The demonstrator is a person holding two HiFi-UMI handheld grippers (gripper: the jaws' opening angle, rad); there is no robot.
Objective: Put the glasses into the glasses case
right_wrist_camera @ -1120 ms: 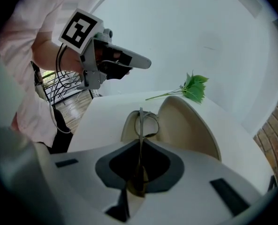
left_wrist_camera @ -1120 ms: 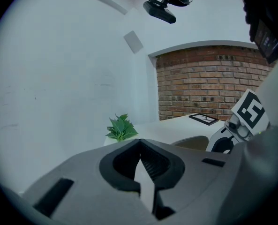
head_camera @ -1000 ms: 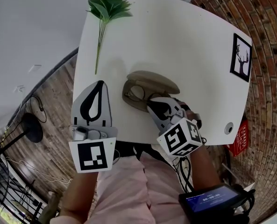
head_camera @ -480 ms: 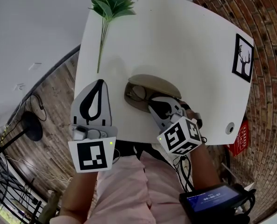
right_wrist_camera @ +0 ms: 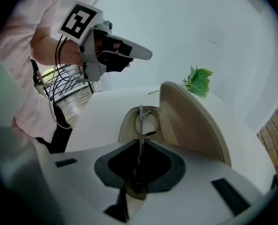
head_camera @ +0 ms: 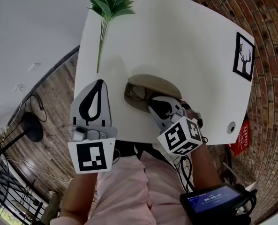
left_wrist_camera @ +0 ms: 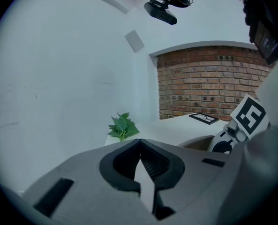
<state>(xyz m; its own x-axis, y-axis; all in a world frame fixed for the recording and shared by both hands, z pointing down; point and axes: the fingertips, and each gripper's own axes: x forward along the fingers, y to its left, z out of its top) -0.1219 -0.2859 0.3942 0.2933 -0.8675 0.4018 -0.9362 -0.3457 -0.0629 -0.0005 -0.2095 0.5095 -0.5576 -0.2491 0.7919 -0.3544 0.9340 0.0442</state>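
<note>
One pair glasses (right_wrist_camera: 141, 118) in case (right_wrist_camera: 190, 121), right gripper (right_wrist_camera: 139, 144) pinching.

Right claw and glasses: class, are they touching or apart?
Touching. The right gripper view shows the right claw shut on the glasses frame, over the open case.

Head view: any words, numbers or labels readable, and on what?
Nothing readable.
Device screen: characters too small to read.
Red object, right edge: any print blurred.
Framed picture: drawing, no words.
Cubes on left gripper and right gripper: square markers only.
</note>
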